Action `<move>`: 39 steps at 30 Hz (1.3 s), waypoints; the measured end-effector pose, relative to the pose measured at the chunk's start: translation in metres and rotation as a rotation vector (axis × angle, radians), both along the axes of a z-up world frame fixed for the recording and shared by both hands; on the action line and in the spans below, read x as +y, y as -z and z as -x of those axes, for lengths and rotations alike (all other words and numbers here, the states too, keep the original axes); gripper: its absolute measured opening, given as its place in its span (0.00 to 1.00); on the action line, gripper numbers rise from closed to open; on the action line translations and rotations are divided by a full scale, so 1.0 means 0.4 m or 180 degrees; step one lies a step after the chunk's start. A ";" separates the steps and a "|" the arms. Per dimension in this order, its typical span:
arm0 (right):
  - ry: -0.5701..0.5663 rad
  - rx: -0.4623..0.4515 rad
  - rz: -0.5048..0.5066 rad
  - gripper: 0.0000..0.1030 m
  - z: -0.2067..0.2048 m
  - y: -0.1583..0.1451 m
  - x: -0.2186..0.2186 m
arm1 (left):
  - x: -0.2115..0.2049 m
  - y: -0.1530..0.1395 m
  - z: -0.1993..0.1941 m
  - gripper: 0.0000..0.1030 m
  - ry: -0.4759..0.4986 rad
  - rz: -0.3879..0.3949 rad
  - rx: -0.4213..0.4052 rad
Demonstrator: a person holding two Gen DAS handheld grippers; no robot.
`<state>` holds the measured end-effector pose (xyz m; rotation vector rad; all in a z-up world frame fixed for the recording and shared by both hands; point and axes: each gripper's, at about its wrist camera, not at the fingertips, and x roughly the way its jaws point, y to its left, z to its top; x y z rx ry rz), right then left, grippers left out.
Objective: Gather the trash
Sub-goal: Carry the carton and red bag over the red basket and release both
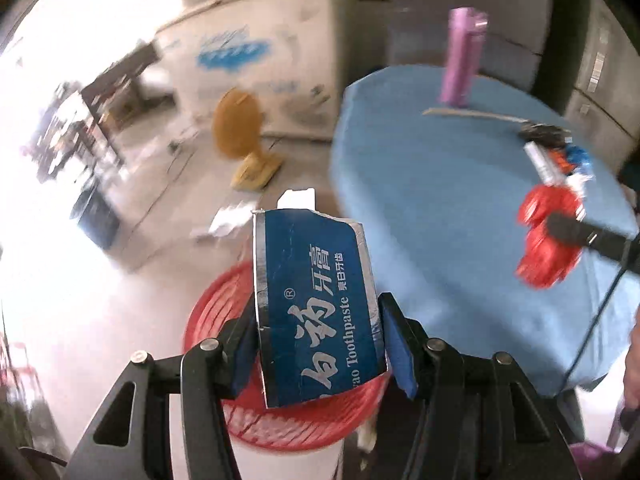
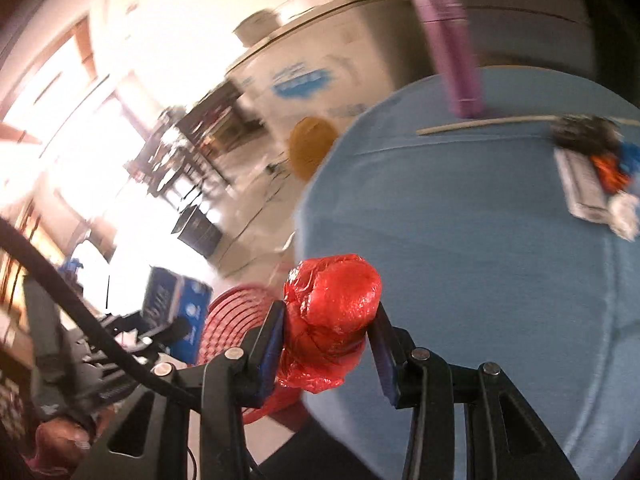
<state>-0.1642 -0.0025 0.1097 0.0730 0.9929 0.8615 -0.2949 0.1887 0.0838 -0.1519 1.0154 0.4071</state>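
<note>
My left gripper (image 1: 320, 344) is shut on a blue toothpaste box (image 1: 316, 300) and holds it above a red mesh trash basket (image 1: 296, 424) on the floor. My right gripper (image 2: 328, 340) is shut on a crumpled red plastic bag (image 2: 332, 312), over the near left edge of the blue table (image 2: 480, 264). The bag and right gripper also show in the left wrist view (image 1: 544, 236). The basket (image 2: 236, 320) lies to the lower left of the right gripper, with the box (image 2: 176, 312) beside it.
On the table stand a purple flask (image 1: 460, 60), a wooden stick (image 1: 472, 114) and a heap of wrappers and small trash (image 1: 556, 156). A yellow fan (image 1: 240, 140), a white chest freezer (image 1: 256, 52) and dark shelving (image 1: 80, 128) stand on the floor beyond.
</note>
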 end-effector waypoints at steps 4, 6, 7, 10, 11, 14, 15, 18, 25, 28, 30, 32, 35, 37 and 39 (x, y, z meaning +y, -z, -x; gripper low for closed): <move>-0.0332 0.0009 0.0107 0.43 0.053 0.009 0.119 | 0.081 0.083 0.086 0.56 -0.0279 0.0199 0.0198; -0.0443 0.0032 0.0145 0.43 0.072 0.020 0.157 | 0.103 0.116 0.109 0.56 -0.0343 0.0309 0.0264; -0.0522 0.0048 0.0183 0.43 0.086 0.029 0.189 | 0.111 0.127 0.117 0.56 -0.0358 0.0337 0.0289; -0.0677 0.0077 0.0297 0.44 0.106 0.060 0.256 | 0.124 0.160 0.123 0.57 -0.0346 0.0486 0.0314; -0.0706 0.0091 0.0338 0.45 0.111 0.072 0.271 | 0.126 0.164 0.117 0.57 -0.0339 0.0522 0.0316; -0.0740 0.0184 0.0433 0.45 0.116 0.113 0.306 | 0.129 0.188 0.113 0.60 -0.0308 0.0578 0.0345; -0.0746 0.0230 0.0458 0.46 0.115 0.126 0.313 | 0.131 0.194 0.108 0.61 -0.0297 0.0601 0.0361; -0.0741 0.0398 0.0488 0.52 0.097 0.157 0.329 | 0.134 0.206 0.108 0.63 -0.0286 0.0651 0.0383; -0.0631 0.0611 0.0218 0.58 0.056 0.164 0.334 | 0.148 0.208 0.109 0.64 -0.0283 0.0606 0.0409; -0.0552 0.0539 0.0118 0.58 0.043 0.151 0.303 | 0.137 0.187 0.099 0.64 -0.0248 0.0550 0.0388; -0.0492 0.0505 0.0104 0.58 0.035 0.144 0.278 | 0.124 0.176 0.083 0.64 -0.0188 0.0553 0.0356; -0.0385 0.0436 0.0086 0.58 0.024 0.133 0.234 | 0.102 0.164 0.060 0.64 -0.0085 0.0550 0.0318; -0.0195 0.0394 0.0017 0.58 0.001 0.120 0.161 | 0.061 0.154 0.021 0.64 0.0098 0.0533 0.0303; -0.0036 0.0346 -0.0030 0.58 -0.016 0.106 0.101 | 0.023 0.147 -0.013 0.64 0.0261 0.0523 0.0315; 0.0138 0.0290 -0.0071 0.58 -0.034 0.089 0.034 | -0.011 0.137 -0.040 0.64 0.0388 0.0495 0.0311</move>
